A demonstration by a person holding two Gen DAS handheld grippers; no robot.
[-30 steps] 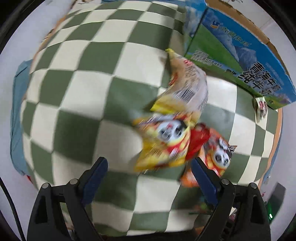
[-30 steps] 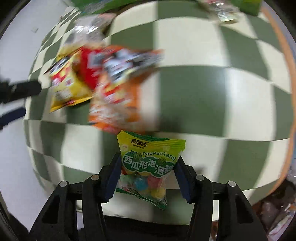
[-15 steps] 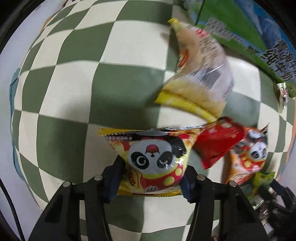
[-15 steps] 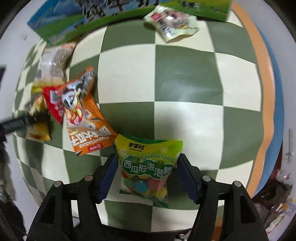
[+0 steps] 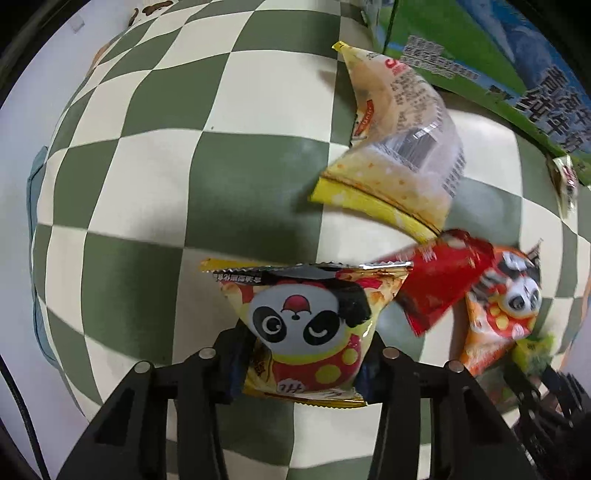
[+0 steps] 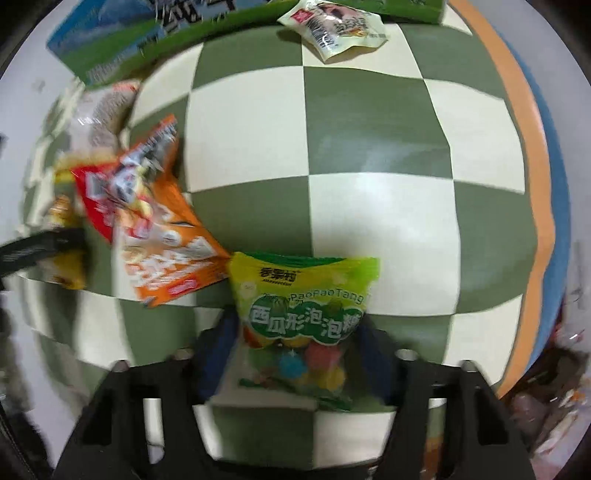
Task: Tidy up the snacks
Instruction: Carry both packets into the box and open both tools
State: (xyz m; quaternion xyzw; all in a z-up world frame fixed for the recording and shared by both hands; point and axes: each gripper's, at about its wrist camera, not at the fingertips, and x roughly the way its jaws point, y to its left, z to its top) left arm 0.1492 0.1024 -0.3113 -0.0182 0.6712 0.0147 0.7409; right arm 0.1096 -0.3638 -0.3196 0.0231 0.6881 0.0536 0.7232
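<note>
Left claw [image 5: 303, 363] points down at the green-and-cream checked surface [image 5: 155, 192]. Jaws have just been closing and now pinch the yellow panda-print snack bag [image 5: 306, 328] by its lower half, one dark pad on each side edge. The bag's crimped top edge sticks out ahead of the fingertips.

Just right of it: a red foil packet [image 5: 439, 280], with one corner touching the panda bag's top right corner. It overlaps an orange panda-print bag [image 5: 498, 314]. Beyond those lies a clear-and-yellow cracker pack [image 5: 402, 147], apart from the claw. It sits near the blue-and-green printed carton [image 5: 480, 59] at the far edge.

Right claw [image 6: 295, 343] also points down. Jaws have just been closing; they clamp the green-and-yellow bubble-gum bag with coloured balls [image 6: 303, 314] at its side edges. The bag's top edge pokes out past the fingertips. Frame is motion-blurred.

In the right wrist view the orange bag's corner touches the gum bag's top left corner. The left claw's finger shows at the left edge. A small white snack packet [image 6: 336, 29] lies far ahead against the carton, well apart from the claw.
</note>
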